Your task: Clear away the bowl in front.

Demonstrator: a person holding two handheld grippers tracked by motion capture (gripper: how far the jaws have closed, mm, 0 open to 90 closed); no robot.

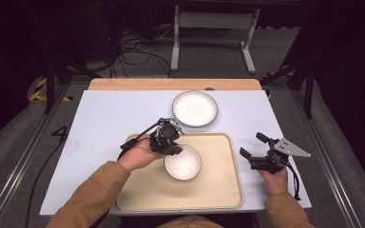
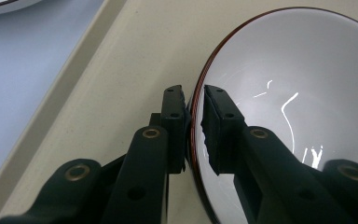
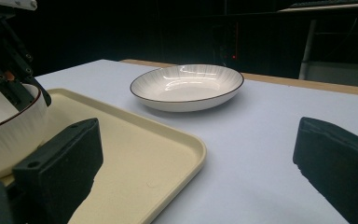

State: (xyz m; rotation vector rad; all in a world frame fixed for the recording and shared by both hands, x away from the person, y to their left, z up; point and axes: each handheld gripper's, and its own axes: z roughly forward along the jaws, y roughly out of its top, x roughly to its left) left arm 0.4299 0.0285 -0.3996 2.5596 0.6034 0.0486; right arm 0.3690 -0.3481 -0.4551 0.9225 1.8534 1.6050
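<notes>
A wide, shallow white plate (image 1: pixel 195 109) with a dark rim and fine ribbed lines stands on the pale blue table (image 1: pixel 109 118), just beyond the far edge of the cream tray (image 1: pixel 218 190) and apart from it. A strip of bare wood (image 1: pixel 171 84) runs along the table's far edge. Beyond it, cables (image 1: pixel 133 52) sprawl over the grey floor beside a white metal stand (image 1: pixel 214 28).

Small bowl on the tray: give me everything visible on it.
The small bowl is white and glossy, ceramic by the look, with a thin dark reddish rim line. It sits upright on the beige tray, toward its upper middle. The left gripper is shut on its rim at the upper left, one of its fingers inside, one outside. It looks empty.
</notes>
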